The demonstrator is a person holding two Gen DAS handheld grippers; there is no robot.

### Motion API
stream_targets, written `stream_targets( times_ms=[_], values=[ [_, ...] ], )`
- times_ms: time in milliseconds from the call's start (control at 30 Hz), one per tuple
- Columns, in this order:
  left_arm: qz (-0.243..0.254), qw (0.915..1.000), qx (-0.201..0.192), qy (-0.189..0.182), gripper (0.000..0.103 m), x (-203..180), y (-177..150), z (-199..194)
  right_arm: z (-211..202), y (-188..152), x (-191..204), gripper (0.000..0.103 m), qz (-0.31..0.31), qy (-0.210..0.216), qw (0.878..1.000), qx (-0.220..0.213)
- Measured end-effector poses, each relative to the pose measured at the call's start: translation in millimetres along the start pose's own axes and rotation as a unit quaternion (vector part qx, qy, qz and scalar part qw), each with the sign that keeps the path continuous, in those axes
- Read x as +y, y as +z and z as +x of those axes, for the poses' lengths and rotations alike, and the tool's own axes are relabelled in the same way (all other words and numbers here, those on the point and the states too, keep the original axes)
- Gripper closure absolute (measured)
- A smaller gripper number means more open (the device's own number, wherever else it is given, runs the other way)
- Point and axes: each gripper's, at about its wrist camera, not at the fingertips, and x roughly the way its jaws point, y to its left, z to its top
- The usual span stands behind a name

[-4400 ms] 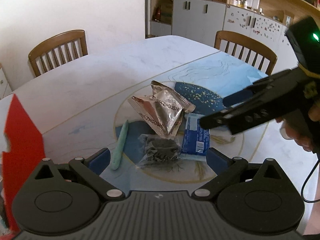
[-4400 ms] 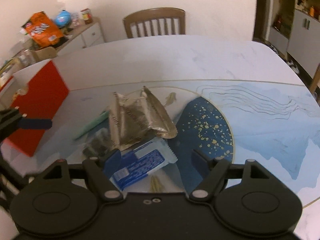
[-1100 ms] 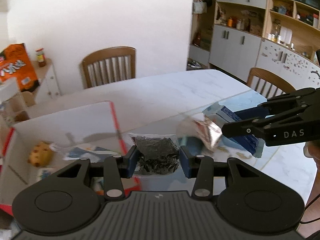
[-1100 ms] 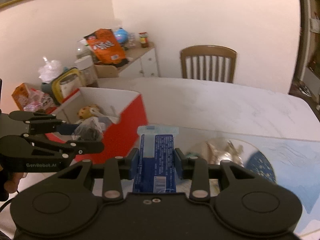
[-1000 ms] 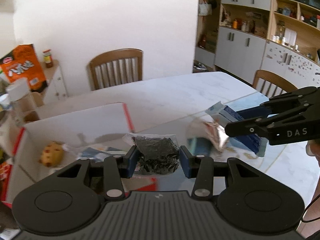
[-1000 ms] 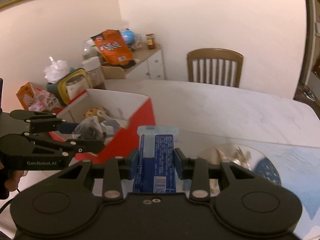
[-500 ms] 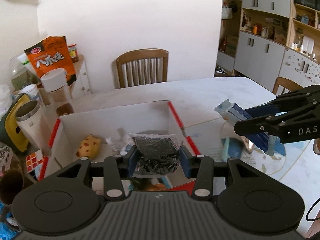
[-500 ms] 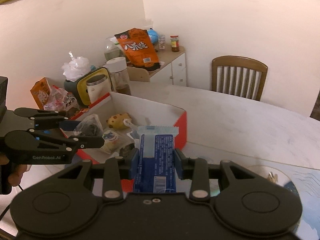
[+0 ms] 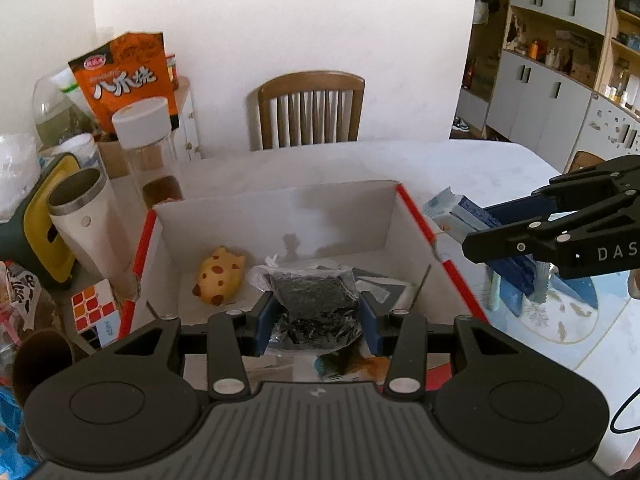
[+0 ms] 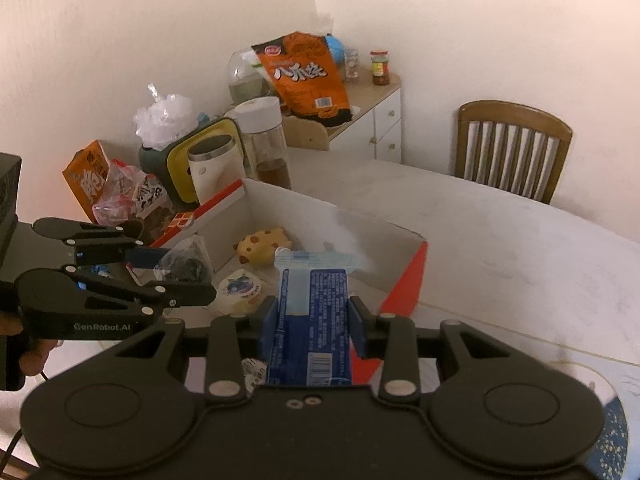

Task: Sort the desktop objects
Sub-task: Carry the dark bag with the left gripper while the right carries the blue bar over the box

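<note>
Step in hand: carry to the red-edged box [image 9: 416, 216] at frame centre. Left gripper [image 9: 316, 316] clamps a clear bag of dark dried matter [image 9: 312, 300] over the box interior; right gripper [image 10: 312, 320] clamps a blue wrapped packet [image 10: 310, 320] near its right rim. Next move, judged: 2 releases inside the walls.

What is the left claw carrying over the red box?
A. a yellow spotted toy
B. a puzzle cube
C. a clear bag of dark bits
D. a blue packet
C: the left claw is closed on the clear bag of dark bits above the box; the blue packet is in the right claw, the yellow toy lies in the box, and the cube sits outside it.
</note>
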Motion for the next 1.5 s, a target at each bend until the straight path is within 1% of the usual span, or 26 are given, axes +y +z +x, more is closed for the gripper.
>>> stream_targets(
  times_ms=[67,133,367,600,833,967,1033,1200,1367,1500],
  values=[
    [-0.012,0.9999,0.01,-0.006,0.06,9.3,1.9,5.4,8.5,3.8,0.9,0.067,-0.001,0.001,1.0,0.007],
    [-0.011,0.9997,0.02,-0.005,0.06,15.4,3.9,11.4,17.3,7.8,1.4,0.067,-0.002,0.002,1.0,0.013],
    [0.004,0.9987,0.051,-0.006,0.06,32.0,10.1,36.8,47.3,20.9,4.7,0.067,-0.017,-0.004,0.999,0.029],
    [0.029,0.9961,0.083,-0.007,0.06,38.0,18.4,64.5,75.5,27.1,3.4,0.067,-0.024,-0.018,0.998,0.049],
    [0.063,0.9911,0.117,-0.009,0.06,33.4,27.1,90.9,99.2,29.8,3.3,0.067,-0.032,-0.026,0.997,0.07],
    [0.098,0.9863,0.133,-0.002,0.06,28.0,30.7,105.7,112.6,29.0,0.6,0.067,-0.03,-0.031,0.996,0.075],
    [0.107,0.9842,0.141,-0.002,0.06,28.5,30.8,112.8,118.1,27.9,-2.3,0.067,-0.025,-0.03,0.996,0.079],
    [0.111,0.9799,0.165,-0.012,0.06,28.6,32.1,128.7,130.8,24.5,-1.4,0.067,-0.032,-0.034,0.995,0.092],
    [0.119,0.9765,0.178,-0.016,0.06,27.2,31.6,138.9,141.2,19.7,1.8,0.066,-0.04,-0.037,0.993,0.102],
    [0.118,0.9752,0.187,-0.015,0.06,29.4,30.9,144.4,145.5,20.3,4.4,0.066,-0.044,-0.036,0.993,0.102]
  ],
)
